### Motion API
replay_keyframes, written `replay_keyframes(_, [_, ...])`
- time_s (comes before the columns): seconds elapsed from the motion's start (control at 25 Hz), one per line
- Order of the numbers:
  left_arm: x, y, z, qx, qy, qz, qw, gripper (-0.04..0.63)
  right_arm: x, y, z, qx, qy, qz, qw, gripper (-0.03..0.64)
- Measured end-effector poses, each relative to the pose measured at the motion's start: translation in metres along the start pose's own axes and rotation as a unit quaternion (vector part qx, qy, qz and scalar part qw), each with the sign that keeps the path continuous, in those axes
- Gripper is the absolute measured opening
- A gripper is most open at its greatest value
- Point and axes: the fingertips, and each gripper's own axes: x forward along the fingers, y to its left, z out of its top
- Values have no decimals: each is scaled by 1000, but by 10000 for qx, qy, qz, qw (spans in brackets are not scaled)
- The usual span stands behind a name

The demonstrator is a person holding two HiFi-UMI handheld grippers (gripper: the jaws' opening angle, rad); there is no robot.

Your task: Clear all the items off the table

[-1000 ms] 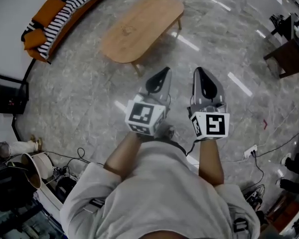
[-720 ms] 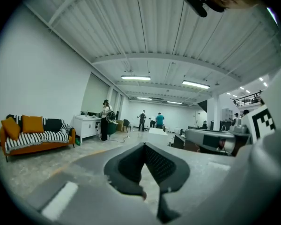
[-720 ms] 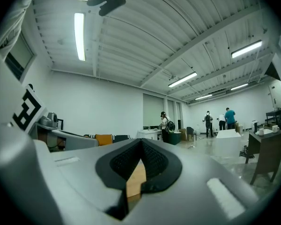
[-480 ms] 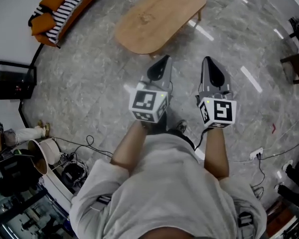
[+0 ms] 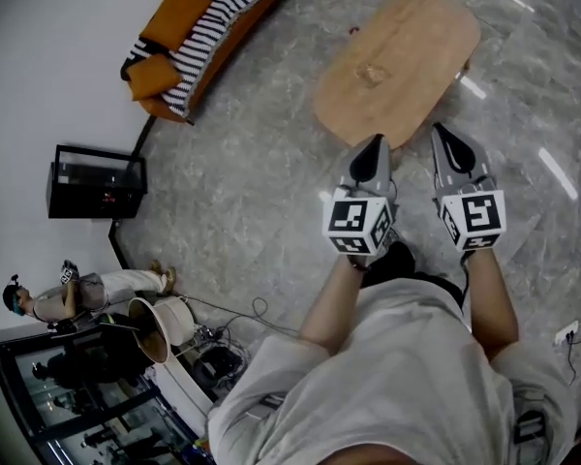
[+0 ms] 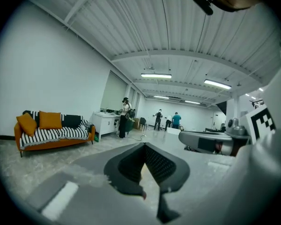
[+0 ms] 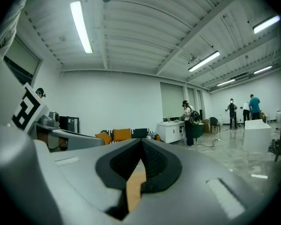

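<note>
Grey marbled floor (image 5: pixel 232 192) fills most of the head view, and the person stands on it with both forearms held out ahead. The oval wooden tabletop (image 5: pixel 416 37) lies far and to the right, apart from everything else. An orange sofa (image 5: pixel 208 32) with a striped throw lines the far left wall, and a black cabinet (image 5: pixel 95 180) stands nearer on the left.

The left gripper (image 5: pixel 371 145) and right gripper (image 5: pixel 445 136) hang side by side in the air, their tips over the near edge of the tabletop as seen from above but touching nothing. In each gripper view the jaws are drawn together with nothing between them. Only a thin sliver below the tips shows the tan wood beyond.

The tabletop looks almost bare. One small pale mark (image 5: pixel 373 72) sits near its middle, and it is too small to tell whether it is an item or just grain in the wood.

This looks like an approach or a last check. To do it well, step close enough to see what that mark is. If it proves to be an item, part the jaws of the nearer gripper before coming down, then lower squarely over it.
</note>
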Motion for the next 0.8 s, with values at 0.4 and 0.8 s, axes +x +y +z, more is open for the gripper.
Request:
replay_keyframes(0.4, [30, 73, 2, 35, 81, 288, 9995, 20, 79, 14, -4, -17, -38, 205, 9998, 6])
replay_keyframes(0.8, [116, 111, -21, 111, 532, 384, 9978, 20, 172, -20, -51, 289, 253, 438, 9983, 6])
